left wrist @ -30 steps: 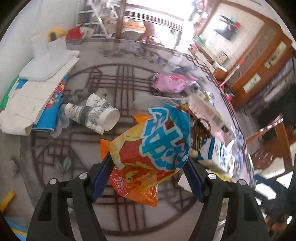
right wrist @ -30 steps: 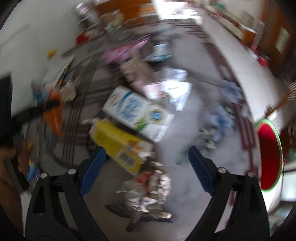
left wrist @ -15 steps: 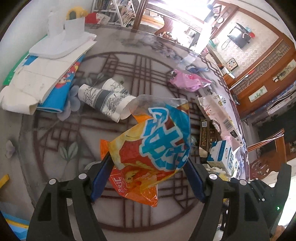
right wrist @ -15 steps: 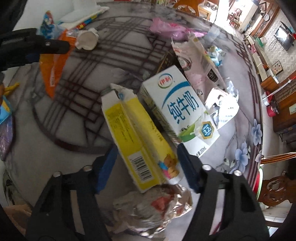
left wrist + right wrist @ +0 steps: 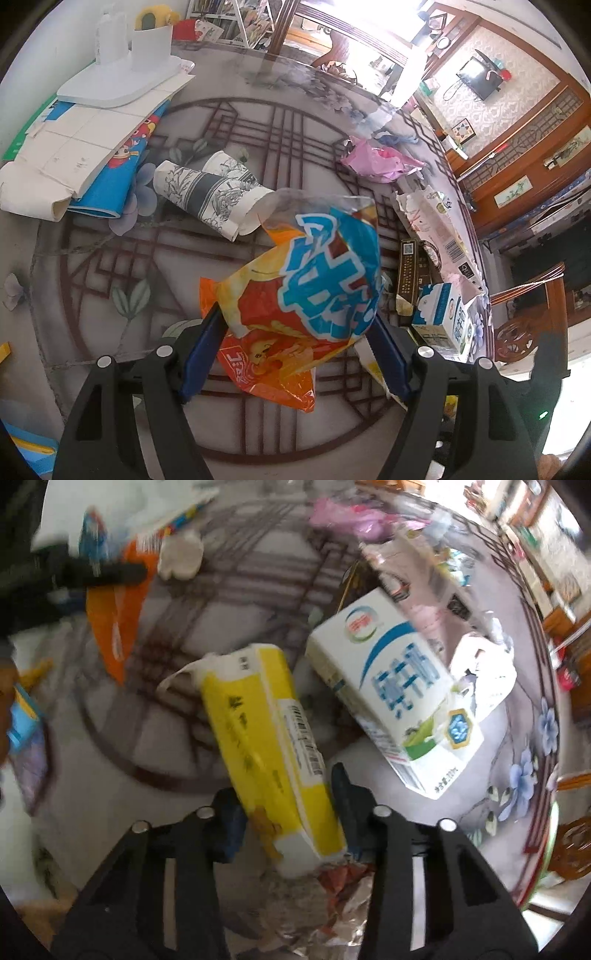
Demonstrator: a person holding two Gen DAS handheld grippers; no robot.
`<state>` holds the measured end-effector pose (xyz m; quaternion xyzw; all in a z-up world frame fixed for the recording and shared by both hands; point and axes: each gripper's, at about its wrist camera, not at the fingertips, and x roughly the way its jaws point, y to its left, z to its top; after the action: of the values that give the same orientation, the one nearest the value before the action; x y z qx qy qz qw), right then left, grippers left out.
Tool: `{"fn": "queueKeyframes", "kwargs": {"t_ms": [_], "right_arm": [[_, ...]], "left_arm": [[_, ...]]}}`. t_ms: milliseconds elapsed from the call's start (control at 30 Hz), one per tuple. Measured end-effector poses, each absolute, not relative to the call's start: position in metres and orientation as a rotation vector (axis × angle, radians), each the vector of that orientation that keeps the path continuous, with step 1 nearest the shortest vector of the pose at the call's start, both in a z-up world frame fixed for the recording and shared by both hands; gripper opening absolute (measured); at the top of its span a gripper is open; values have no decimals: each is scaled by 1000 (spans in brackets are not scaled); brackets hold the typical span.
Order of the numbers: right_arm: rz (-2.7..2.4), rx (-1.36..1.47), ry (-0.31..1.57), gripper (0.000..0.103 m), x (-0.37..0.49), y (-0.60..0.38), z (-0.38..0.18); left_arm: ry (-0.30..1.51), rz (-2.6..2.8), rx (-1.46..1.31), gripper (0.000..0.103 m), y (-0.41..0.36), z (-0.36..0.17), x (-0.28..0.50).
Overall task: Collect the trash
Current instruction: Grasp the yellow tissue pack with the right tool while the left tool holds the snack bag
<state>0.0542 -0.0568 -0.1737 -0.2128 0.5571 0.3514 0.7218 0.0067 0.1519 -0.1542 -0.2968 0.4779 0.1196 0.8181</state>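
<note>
The left claw [image 5: 295, 354] grips an orange and blue snack bag [image 5: 306, 291], its blue pads pressed to both sides of the bag, which hangs above the round patterned tabletop [image 5: 110, 258]. Beyond the bag two paper cups [image 5: 210, 192] lie on their sides, one nested in the other, and to their far left sits a pile of flattened cardboard [image 5: 77, 147] with a white stand [image 5: 122, 74] on top. A pink plastic bag [image 5: 376, 162] lies at the far right, a torn pink carton [image 5: 436, 229] nearer along the right edge, and a blue and white milk box [image 5: 439, 317] just right of the claw. The right claw [image 5: 291, 805] has just been closing and now clamps the near end of a yellow carton [image 5: 269, 738], pads against both its sides; the picture is blurred and the carton's torn far end points away over the tabletop [image 5: 498, 757]. The milk box [image 5: 395, 698] lies just right of the carton, close beside it though I cannot tell if they touch. Crumpled foil wrap [image 5: 332, 904] lies under the claw at the near edge. At the far left of that view the snack bag [image 5: 114, 616] hangs from the other claw's dark arm.
</note>
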Motion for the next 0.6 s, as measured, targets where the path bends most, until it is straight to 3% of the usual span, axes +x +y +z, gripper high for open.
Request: {"fn": "queueKeyframes", "kwargs": {"t_ms": [600], "right_arm": [[731,-63,1125,34,62,-118,-100]], "left_arm": [[981,150,-610,72,112,-128,11]]}}
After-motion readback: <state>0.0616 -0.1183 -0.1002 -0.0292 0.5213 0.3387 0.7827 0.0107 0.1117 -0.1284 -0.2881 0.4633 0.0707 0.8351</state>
